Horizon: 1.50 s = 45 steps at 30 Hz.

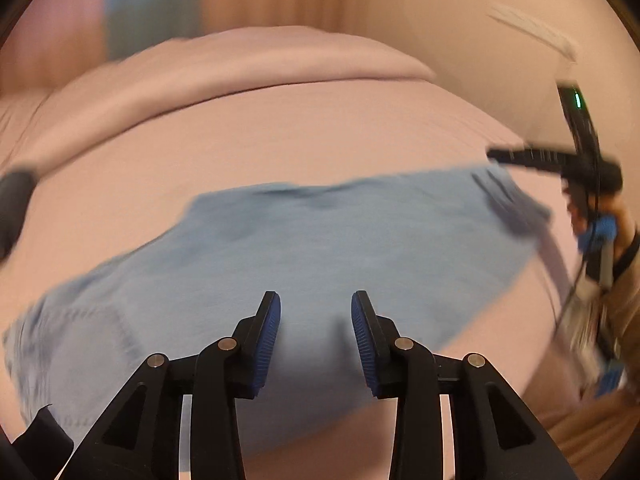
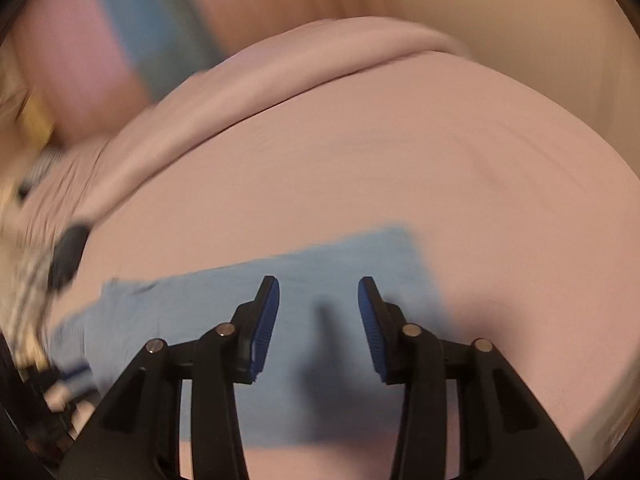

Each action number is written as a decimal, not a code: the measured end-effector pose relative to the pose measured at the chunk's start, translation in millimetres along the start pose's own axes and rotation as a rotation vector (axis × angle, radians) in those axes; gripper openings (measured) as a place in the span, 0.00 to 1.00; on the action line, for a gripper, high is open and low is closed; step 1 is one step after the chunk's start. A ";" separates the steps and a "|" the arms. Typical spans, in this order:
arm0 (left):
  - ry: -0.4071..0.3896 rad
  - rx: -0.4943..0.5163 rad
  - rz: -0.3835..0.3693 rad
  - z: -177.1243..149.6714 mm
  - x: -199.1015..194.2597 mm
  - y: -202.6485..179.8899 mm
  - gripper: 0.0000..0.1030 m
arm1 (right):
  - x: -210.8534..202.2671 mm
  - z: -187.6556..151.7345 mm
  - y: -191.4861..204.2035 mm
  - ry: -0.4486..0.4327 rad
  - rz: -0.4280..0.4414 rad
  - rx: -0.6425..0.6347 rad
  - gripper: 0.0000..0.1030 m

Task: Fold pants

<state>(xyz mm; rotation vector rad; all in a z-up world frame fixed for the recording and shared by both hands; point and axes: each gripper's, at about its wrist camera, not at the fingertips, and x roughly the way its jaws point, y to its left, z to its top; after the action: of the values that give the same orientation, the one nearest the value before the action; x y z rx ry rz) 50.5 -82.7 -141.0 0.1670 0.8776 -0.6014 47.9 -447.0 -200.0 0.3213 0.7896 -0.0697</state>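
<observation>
pants: light blue pants point(image 1: 312, 248), look like thin denim, lying flat on the pink bed sheet point(image 1: 280, 132), already folded into a broad band; a stitched pocket shows at the near left end
left gripper: left gripper point(image 1: 316, 336) above the pants' near edge, jaws apart, nothing between the blue pads
right gripper: right gripper point(image 2: 318, 320) above the right end of the pants point(image 2: 248, 320), jaws apart, empty
handling: judged soft, limp, light; sags and drags if lifted by one point; not fragile, not slippery on sheet
grip spot: probably pinch the two corners of one short end, one gripper each, through all layers at the edge
risk: catching only the top layer, fold opens
blur: both views smeared, seams hard to read
</observation>
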 end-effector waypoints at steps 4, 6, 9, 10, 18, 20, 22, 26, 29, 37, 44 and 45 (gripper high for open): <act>0.086 -0.094 0.224 -28.1 11.7 62.1 0.35 | 56.0 10.4 10.4 0.123 -0.056 -0.074 0.32; 0.095 -0.146 0.221 -52.4 10.9 89.8 0.35 | 77.8 2.6 -11.3 0.212 -0.054 0.003 0.30; 0.021 -0.215 0.146 -66.7 -10.9 109.4 0.35 | 70.8 1.8 -32.2 0.196 -0.028 0.051 0.17; 0.020 -0.215 0.149 -65.6 -14.9 110.9 0.35 | 69.2 4.2 -34.0 0.217 -0.042 0.070 0.16; -0.121 -0.254 0.165 -31.1 -42.6 128.4 0.35 | 82.3 38.4 101.4 0.298 0.315 -0.099 0.36; -0.116 -0.225 0.243 -21.8 -39.9 140.1 0.36 | 102.7 41.3 135.7 0.369 0.431 -0.085 0.36; -0.092 -0.208 0.303 -22.7 -36.4 149.3 0.36 | 131.7 44.5 172.7 0.457 0.533 -0.064 0.36; -0.066 -0.198 0.302 -30.5 -28.3 165.4 0.36 | 167.8 30.7 207.4 0.597 0.553 -0.034 0.36; -0.071 -0.126 0.329 -36.4 -26.8 160.0 0.36 | 175.8 25.3 218.5 0.696 0.565 -0.031 0.36; -0.066 -0.096 0.355 -45.1 -20.9 168.2 0.31 | 193.5 37.4 239.6 0.836 0.574 -0.056 0.12; -0.025 -0.059 0.379 -41.3 -11.2 168.8 0.29 | 227.0 37.0 243.6 0.795 0.445 -0.098 0.00; -0.022 -0.063 0.380 -39.6 -12.5 168.0 0.29 | 224.8 39.1 243.9 0.780 0.446 -0.095 0.00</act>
<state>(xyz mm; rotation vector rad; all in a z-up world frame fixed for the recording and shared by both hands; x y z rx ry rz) 111.5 75.8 -174.0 0.2629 0.8160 -0.2203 277.2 -214.6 -270.4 0.4335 1.4663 0.5411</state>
